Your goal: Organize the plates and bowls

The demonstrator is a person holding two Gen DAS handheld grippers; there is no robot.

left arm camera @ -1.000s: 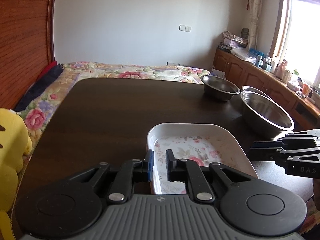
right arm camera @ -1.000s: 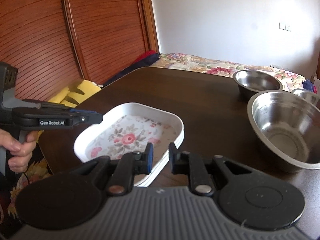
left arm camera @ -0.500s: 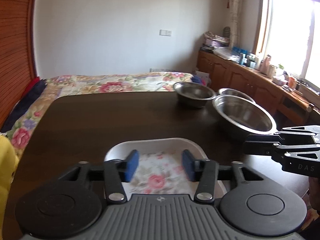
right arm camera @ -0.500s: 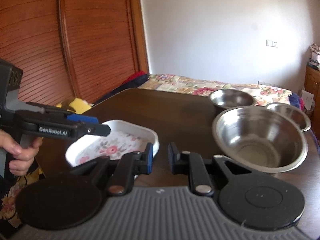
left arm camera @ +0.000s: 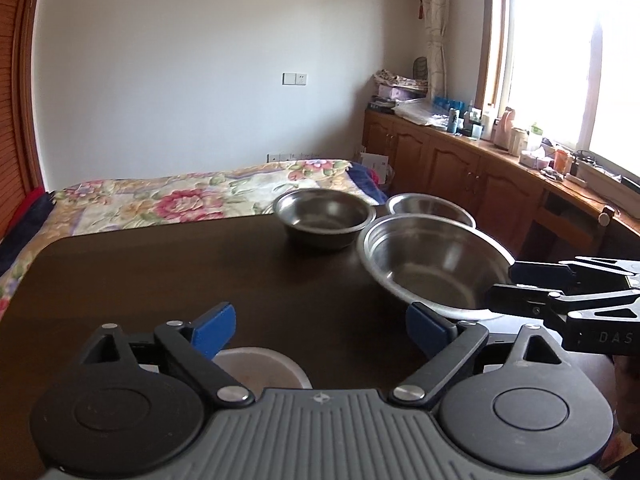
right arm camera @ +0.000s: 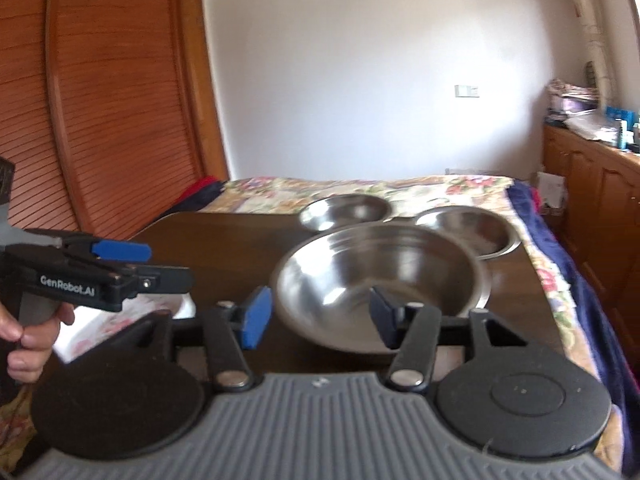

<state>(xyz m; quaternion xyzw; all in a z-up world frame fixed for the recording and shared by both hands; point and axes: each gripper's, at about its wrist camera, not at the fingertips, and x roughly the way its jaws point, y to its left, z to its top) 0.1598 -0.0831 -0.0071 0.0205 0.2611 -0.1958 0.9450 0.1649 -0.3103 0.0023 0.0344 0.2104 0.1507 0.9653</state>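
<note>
Bowls and one plate are the items under inspection, all on a dark wooden table [left arm camera: 160, 280].

Nearest: the floral plate [left arm camera: 260, 368], white with a raised rim and rounded corners, glazed ceramic or melamine by appearance. It lies just under and behind the left gripper [left arm camera: 320, 326], only its far corner showing between the spread fingers. Left jaws stand wide apart and hold nothing. From the right wrist view the plate [right arm camera: 120, 320] lies to the left, below the left tool.

Next out: the large steel bowl [right arm camera: 380, 280], directly ahead of the right gripper [right arm camera: 316, 316]. Right jaws are wide, gripping nothing; the near rim of the bowl sits between and just beyond the blue pads [right arm camera: 256, 316]. Whether a pad touches the rim cannot be told; the frame is blurred. The bowl is thin-walled, polished, round, with a flared lip.

Farther: two smaller steel bowls, a deep one [left arm camera: 324, 216] ahead and left of the large bowl, and a shallow wide-lipped one [left arm camera: 428, 206] behind and right of it. The three stand close together; contact cannot be confirmed.

Judgement: the plate appears placed, and the step in hand is approach to the large bowl. The next move calls for one finger inside the rim and one outside, then a firm close; smooth steel may slip or tilt under a one-sided pinch.
</note>
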